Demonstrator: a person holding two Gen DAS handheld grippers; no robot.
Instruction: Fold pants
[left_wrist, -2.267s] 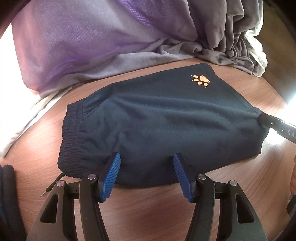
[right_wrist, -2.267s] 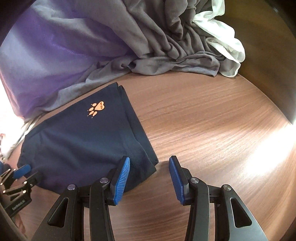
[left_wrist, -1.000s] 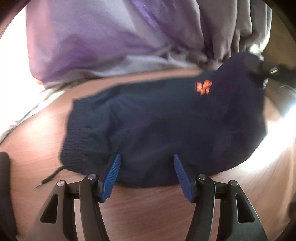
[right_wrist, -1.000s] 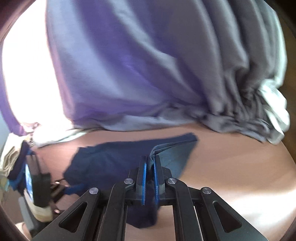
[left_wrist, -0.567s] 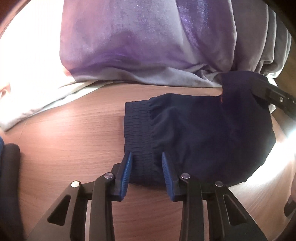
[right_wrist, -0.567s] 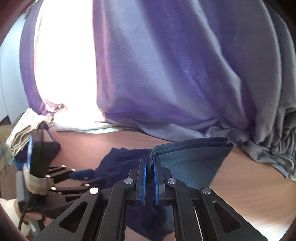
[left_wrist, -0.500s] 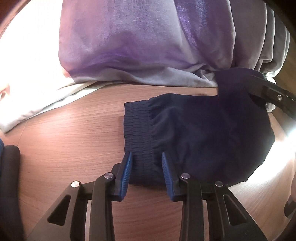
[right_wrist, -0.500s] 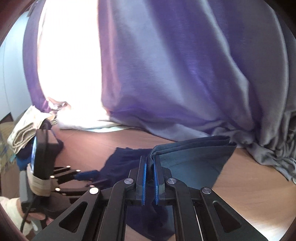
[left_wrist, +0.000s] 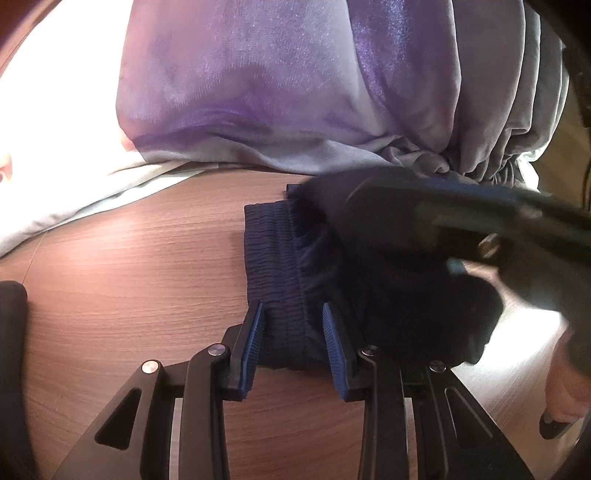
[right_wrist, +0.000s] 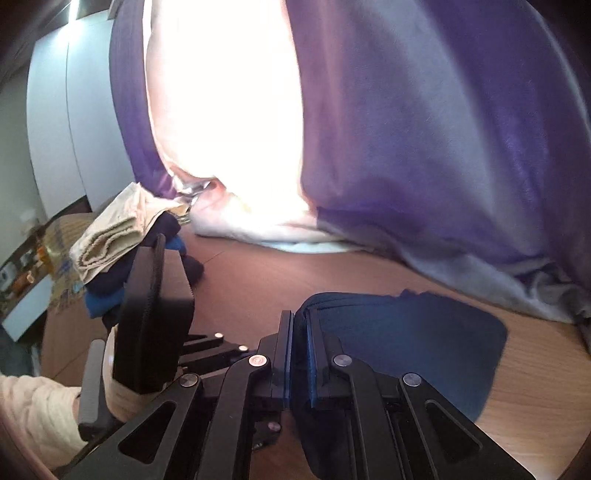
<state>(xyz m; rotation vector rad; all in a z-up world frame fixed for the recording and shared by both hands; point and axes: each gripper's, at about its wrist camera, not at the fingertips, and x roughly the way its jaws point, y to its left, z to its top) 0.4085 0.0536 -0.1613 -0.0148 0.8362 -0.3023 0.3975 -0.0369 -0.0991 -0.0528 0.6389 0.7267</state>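
Navy knit, soft and limp: the one pair of dark blue shorts-length pants (left_wrist: 291, 266) lies on the brown wood-grain table (left_wrist: 129, 266), well in from its edges, just before the heap of purple and grey cloth (left_wrist: 295, 92) at the far side. It should drape and slip rather than hold a crease, so the thick ribbed waistband is likely the surest hold. The left gripper (left_wrist: 291, 336) has its blue pads part closed on that waistband. The right gripper (right_wrist: 299, 354), pads pinched nearly together on a hem layer, carries it over toward the waistband. Two grippers, one pair of pants, one stack of folded clothes (right_wrist: 122, 240) at the left edge.
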